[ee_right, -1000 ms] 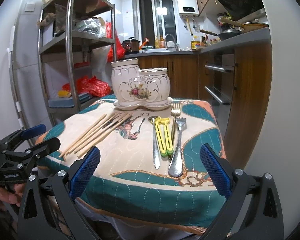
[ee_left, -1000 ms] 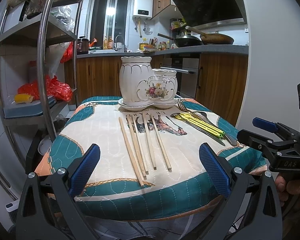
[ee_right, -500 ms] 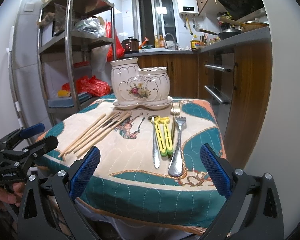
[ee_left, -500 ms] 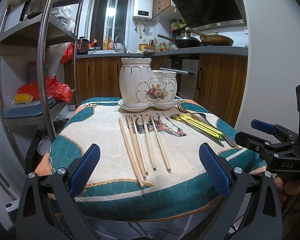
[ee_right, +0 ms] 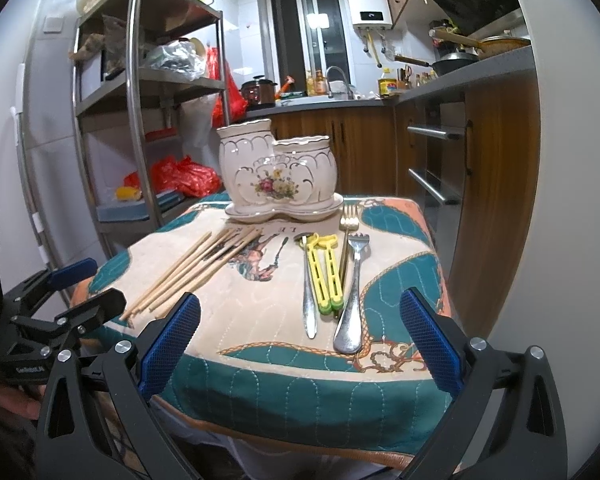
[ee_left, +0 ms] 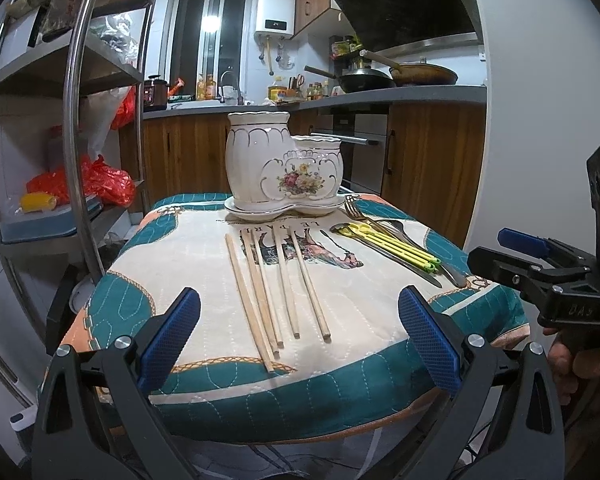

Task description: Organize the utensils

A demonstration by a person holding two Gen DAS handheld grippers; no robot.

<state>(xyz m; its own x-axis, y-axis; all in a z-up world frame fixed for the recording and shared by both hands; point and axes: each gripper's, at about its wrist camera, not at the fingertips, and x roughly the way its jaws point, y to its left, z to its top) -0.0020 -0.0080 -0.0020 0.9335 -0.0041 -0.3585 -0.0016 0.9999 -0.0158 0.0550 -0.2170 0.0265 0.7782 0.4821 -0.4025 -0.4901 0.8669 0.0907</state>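
A white ceramic two-cup utensil holder [ee_left: 282, 168] [ee_right: 276, 174] with a flower print stands at the far side of a small quilted table [ee_left: 180, 264] [ee_right: 260, 380]. Several wooden chopsticks [ee_left: 276, 288] [ee_right: 188, 272] lie in front of it on the left. A silver spoon [ee_right: 309, 292], a yellow clip-like utensil [ee_left: 388, 246] [ee_right: 324, 272], a gold fork [ee_right: 348, 224] and a silver fork [ee_right: 352, 308] lie on the right. My left gripper [ee_left: 300, 340] is open and empty at the near table edge, before the chopsticks. My right gripper [ee_right: 300, 340] is open and empty, before the forks.
A metal shelf rack [ee_left: 76, 120] [ee_right: 140, 100] with bags stands left of the table. Wooden cabinets [ee_left: 432, 160] [ee_right: 496, 160] and a counter with pans run along the right and back. A white wall [ee_left: 540, 120] is close on the right.
Both grippers have held nearly still. The view has shifted only slightly; nothing on the table has moved.
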